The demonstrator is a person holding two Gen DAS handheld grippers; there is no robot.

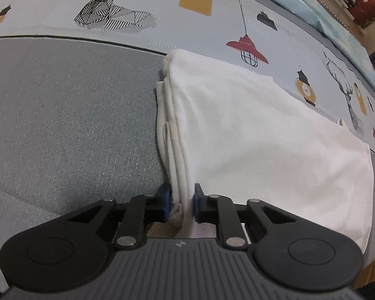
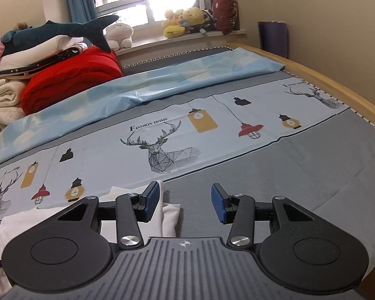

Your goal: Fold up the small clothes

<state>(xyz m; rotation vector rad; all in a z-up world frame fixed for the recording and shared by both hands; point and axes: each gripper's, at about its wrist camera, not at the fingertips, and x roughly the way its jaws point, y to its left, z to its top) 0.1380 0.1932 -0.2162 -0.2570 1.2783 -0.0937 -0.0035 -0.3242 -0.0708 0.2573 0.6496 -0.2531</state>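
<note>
A white garment lies on a grey bed cover, its folded, layered edge running straight away from the left gripper, which is clamped on the near corner of that edge, blue pads pressing the bunched layers from both sides. The cloth's long axis follows the left fingers' line toward the printed band of deer and lanterns, with its broad body spreading off to the right. The right gripper hovers with jaws spread wide and nothing between them; the same garment's corner sits just under and beside its left pad, so the cloth lies to the left of that tool's opening rather than inside it. The left hand is plainly the nearer; the right would likely need to shift leftward to take a second hold. Nothing stands between either tool and the cloth. Well apart, a red quilt, a stack of folded bedding, a plush shark and soft toys on the windowsill line the far side.
</note>
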